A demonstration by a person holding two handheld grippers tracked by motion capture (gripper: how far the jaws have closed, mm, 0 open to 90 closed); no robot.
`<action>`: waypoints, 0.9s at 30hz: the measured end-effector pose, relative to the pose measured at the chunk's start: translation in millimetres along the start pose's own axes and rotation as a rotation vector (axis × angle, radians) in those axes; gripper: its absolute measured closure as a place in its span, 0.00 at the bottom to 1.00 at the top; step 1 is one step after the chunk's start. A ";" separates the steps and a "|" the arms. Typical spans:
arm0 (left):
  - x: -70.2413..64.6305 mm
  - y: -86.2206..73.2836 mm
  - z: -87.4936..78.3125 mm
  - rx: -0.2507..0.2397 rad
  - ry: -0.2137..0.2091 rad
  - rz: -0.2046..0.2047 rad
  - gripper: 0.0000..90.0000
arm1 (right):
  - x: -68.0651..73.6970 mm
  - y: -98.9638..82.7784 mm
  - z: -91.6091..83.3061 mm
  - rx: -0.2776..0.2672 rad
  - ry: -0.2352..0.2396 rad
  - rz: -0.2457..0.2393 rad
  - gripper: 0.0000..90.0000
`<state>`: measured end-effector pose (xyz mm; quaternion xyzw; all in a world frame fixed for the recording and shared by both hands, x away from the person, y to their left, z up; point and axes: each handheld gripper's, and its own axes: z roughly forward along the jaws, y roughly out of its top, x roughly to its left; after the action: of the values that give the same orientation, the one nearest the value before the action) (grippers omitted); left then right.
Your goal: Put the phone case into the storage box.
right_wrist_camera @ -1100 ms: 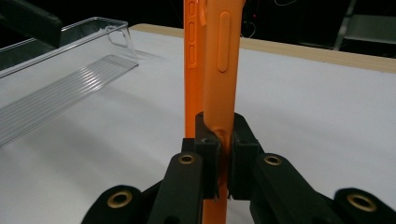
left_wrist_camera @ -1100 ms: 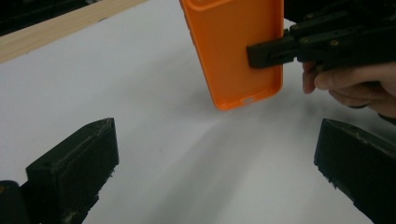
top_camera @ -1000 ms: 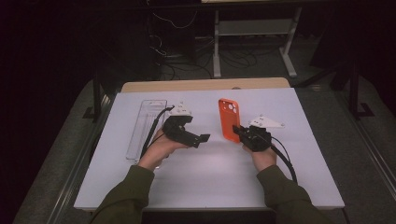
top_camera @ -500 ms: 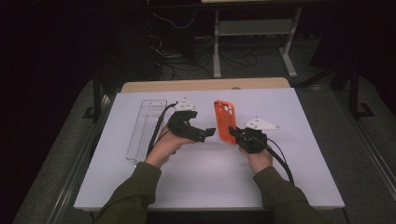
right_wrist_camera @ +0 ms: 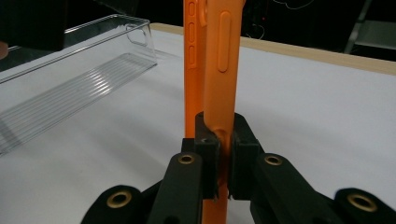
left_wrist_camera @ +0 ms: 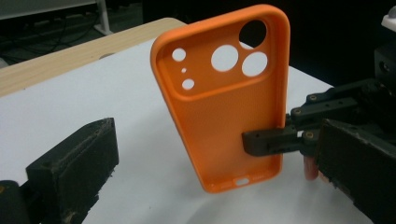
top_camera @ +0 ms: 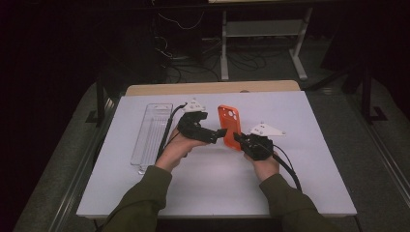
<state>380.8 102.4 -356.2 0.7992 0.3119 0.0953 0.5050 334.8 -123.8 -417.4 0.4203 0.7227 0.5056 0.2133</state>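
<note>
Above the table (top_camera: 300, 174), the right gripper (top_camera: 238, 138) pinches an upright orange case (top_camera: 229, 126) by one thin edge, so the open left gripper (top_camera: 220, 133) could knock it loose.

Both forearms come in from the bottom of the high view, sleeves angled in toward the middle of the frame. Right tongs (top_camera: 238, 137) sit centre-right, jaws pinched tight together and pointing left. Left tongs (top_camera: 220, 134) are just left of centre, jaws spread wide, aimed right at the other pair.
</note>
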 end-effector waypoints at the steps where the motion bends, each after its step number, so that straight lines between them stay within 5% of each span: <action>1: -0.4 0.4 0.7 0.003 0.002 0.002 0.00 | 0.0 0.0 0.2 -0.002 0.002 -0.010 0.93; 27: -7.5 8.1 20.4 -0.049 0.024 -0.027 0.00 | 15.1 -0.3 0.9 -0.006 0.033 -0.008 0.92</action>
<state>387.7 80.4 -357.5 0.7813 0.3261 0.1057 0.5217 326.9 -110.9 -416.3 0.4085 0.7261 0.5138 0.2047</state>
